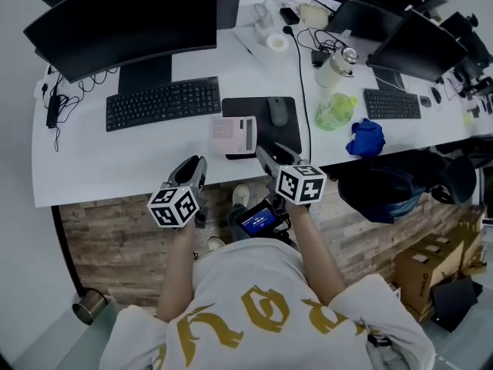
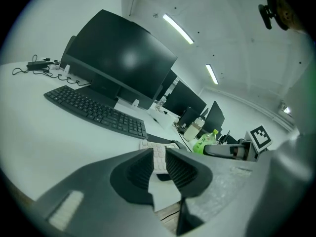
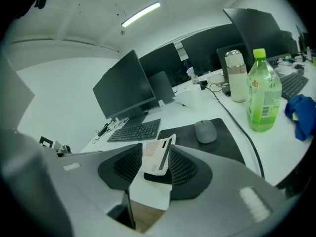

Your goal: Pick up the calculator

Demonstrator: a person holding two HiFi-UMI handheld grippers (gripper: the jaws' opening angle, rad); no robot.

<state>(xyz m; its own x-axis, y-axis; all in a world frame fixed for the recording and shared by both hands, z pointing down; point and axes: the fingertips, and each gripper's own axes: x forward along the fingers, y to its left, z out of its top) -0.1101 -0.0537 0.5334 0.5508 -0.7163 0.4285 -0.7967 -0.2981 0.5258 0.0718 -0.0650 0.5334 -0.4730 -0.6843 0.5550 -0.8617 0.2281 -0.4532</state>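
Grippers: you are holding two.
Calculator: you are seeing one.
Keyboards: you are seeing two.
Bottles: you are seeing two.
Mouse pad: you are seeing one.
Blue cloth: you are seeing one.

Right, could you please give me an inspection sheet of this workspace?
Surface: white desk, crowded toward its far right.
Job's things: pale pink calculator near the front edge, overlapping the black mouse pad; not held.
Clutter: black keyboard, grey mouse, green plastic bottle, white flask, blue cloth, dark curved monitor.
Tools: left tool open, empty; right tool open, empty, both short of the calculator.
Cables: black cable crosses the desk beside the mouse pad; black adapter lead at the left end.
Surroundings: wood-look floor, brown cardboard box, dark chair.
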